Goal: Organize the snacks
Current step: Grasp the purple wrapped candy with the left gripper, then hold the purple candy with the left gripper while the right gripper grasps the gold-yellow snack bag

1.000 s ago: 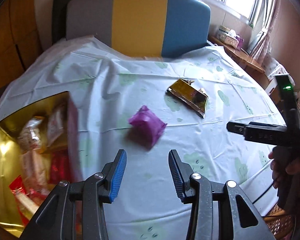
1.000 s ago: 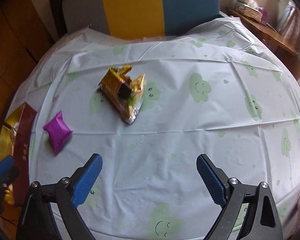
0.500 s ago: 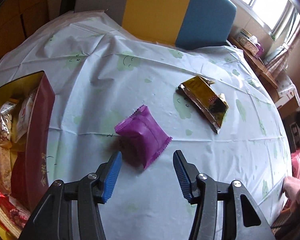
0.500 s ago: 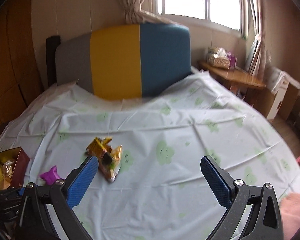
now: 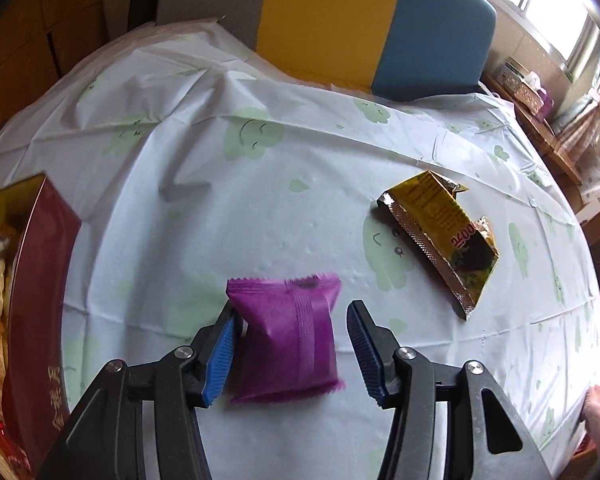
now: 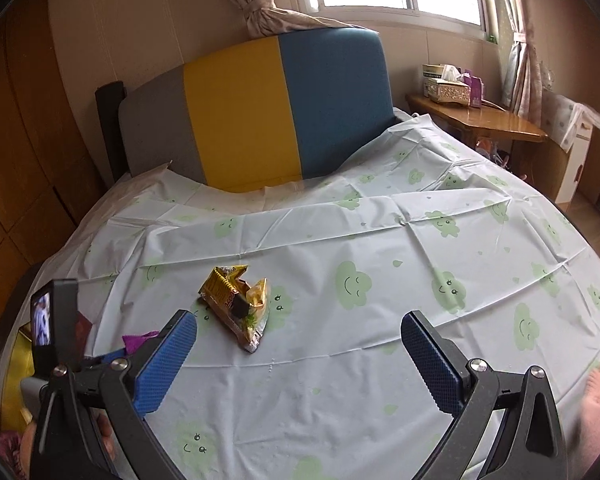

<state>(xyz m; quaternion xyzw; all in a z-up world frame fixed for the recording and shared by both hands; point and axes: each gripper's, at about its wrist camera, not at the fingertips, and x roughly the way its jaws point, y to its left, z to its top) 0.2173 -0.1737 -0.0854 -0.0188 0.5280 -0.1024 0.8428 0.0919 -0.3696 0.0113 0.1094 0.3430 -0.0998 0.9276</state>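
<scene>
Straddling purple snack packet (image 5: pixel 286 336) on the sheeted bed, left gripper (image 5: pixel 290 350) fingers apart, not yet pinching. Right gripper (image 6: pixel 300 364) spread wide, empty. Next: close, carry to red box (image 5: pixel 40 300); yellow packet (image 5: pixel 440 236) waits.

We see the left gripper (image 5: pixel 292 344) with its jaws apart around the purple snack packet (image 5: pixel 286 334), which lies flat on the cloud-print sheet (image 5: pixel 204 200). The left pad touches the packet's edge (the right pad stands clear). A yellow snack packet (image 5: pixel 440 232) lies apart, a red box (image 5: pixel 40 300) at left.
</scene>
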